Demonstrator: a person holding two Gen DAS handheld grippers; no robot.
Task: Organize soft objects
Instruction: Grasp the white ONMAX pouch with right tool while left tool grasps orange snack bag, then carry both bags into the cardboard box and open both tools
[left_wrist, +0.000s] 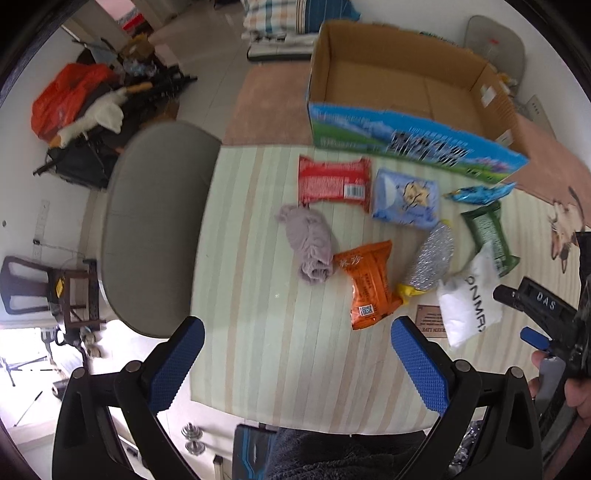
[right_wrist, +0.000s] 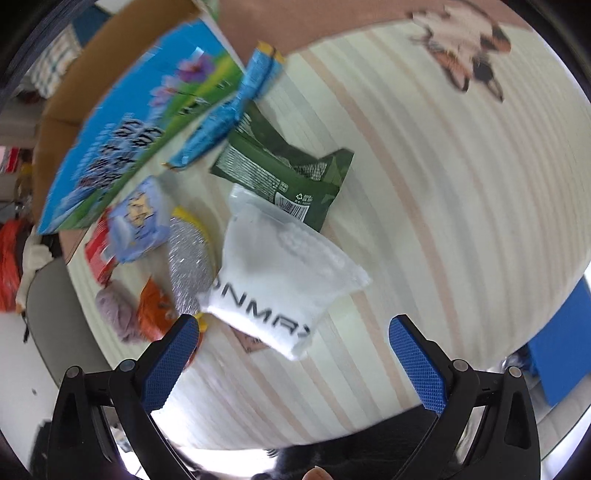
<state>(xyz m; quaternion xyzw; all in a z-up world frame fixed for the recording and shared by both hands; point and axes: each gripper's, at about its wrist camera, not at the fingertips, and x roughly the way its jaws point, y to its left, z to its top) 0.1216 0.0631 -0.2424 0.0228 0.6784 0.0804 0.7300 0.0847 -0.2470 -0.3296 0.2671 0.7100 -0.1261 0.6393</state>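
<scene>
Several soft packs lie on the striped cloth (left_wrist: 258, 350) in front of an open cardboard box (left_wrist: 399, 85): a red pack (left_wrist: 334, 181), a pale blue pack (left_wrist: 406, 197), a mauve rolled cloth (left_wrist: 310, 243), an orange pack (left_wrist: 367, 284), a silver scourer (left_wrist: 430, 260), a green pack (left_wrist: 487, 236), a blue wrapper (left_wrist: 480, 194) and a white bag (left_wrist: 469, 302). My left gripper (left_wrist: 295, 365) is open and empty above the cloth's near edge. My right gripper (right_wrist: 291, 365) is open, just short of the white bag (right_wrist: 284, 273); it also shows in the left wrist view (left_wrist: 517, 314).
A grey chair (left_wrist: 155, 225) stands at the table's left. A pink mat (left_wrist: 269, 107) lies under the box, which shows blurred at upper left in the right wrist view (right_wrist: 129, 122). Bags and clutter (left_wrist: 74, 107) lie on the floor at far left.
</scene>
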